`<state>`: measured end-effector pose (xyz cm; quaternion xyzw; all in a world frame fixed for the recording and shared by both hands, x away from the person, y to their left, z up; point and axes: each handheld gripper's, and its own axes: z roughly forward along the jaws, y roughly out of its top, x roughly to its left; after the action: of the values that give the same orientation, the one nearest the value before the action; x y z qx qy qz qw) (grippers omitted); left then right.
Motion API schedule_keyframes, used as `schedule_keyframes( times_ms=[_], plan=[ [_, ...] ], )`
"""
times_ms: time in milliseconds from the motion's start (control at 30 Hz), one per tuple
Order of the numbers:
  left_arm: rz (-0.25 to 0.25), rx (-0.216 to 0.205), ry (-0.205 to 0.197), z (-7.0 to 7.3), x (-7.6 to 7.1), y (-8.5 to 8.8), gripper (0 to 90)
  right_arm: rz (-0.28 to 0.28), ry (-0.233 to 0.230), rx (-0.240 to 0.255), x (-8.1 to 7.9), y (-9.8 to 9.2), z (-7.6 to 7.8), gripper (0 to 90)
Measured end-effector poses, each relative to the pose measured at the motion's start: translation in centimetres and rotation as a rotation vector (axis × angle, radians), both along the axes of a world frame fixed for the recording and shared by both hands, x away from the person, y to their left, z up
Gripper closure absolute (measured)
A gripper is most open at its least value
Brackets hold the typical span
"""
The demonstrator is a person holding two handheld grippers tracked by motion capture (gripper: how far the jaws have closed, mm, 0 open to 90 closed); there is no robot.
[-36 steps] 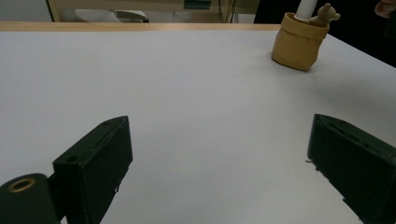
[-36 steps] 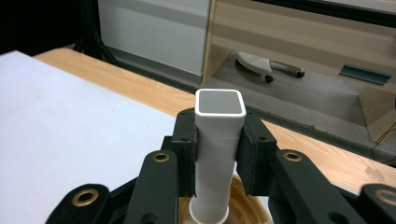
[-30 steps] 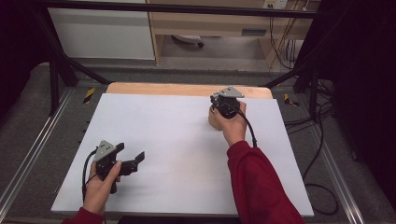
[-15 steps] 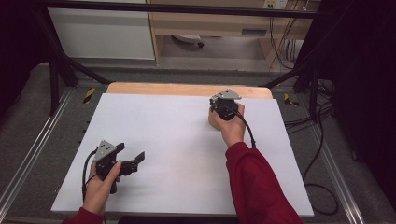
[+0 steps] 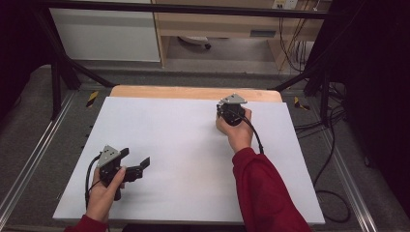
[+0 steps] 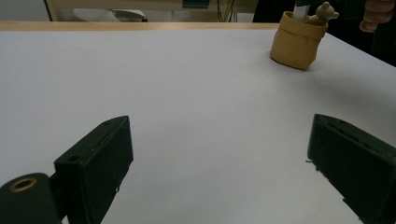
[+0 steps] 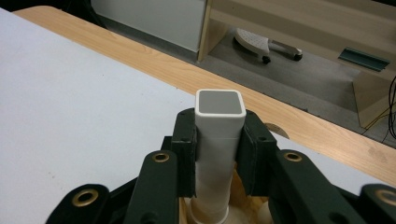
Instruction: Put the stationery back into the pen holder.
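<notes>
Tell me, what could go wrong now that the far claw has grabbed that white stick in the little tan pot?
The right gripper is shut on the white square tube, which stands in the tan pot. The pot looks light and nothing holds it down, so lifting at a slant might drag or tip it. The little bear figure beside the tube could tumble out. The left gripper sits open, far away, unable to steady anything.

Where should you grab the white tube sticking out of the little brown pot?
Grab the white tube on its two flat sides near the top, coming straight down from above. It stands upright in the brown pot, so only its upper part is free. The right gripper already pinches it that way.
</notes>
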<state>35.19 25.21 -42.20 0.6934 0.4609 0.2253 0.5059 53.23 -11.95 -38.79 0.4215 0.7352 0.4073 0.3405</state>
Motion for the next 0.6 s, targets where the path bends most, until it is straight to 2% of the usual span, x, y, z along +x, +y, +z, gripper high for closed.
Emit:
schedule_keyframes(
  times_ms=[333, 433, 600],
  plan=[
    [0.000, 0.001, -0.002, 0.0, 0.0, 0.0, 6.9, -0.011, 0.019, -0.013, -0.1, 0.0, -0.3, 70.2],
    [-0.001, 0.001, -0.003, 0.0, 0.0, 0.0, 6.9, -0.021, 0.016, 0.017, -0.3, -0.2, -0.1, 62.1],
    [0.002, -0.001, -0.003, 0.0, 0.0, -0.1, 6.9, -0.013, -0.019, 0.050, -1.0, -0.7, 1.2, 59.8]
  ],
)
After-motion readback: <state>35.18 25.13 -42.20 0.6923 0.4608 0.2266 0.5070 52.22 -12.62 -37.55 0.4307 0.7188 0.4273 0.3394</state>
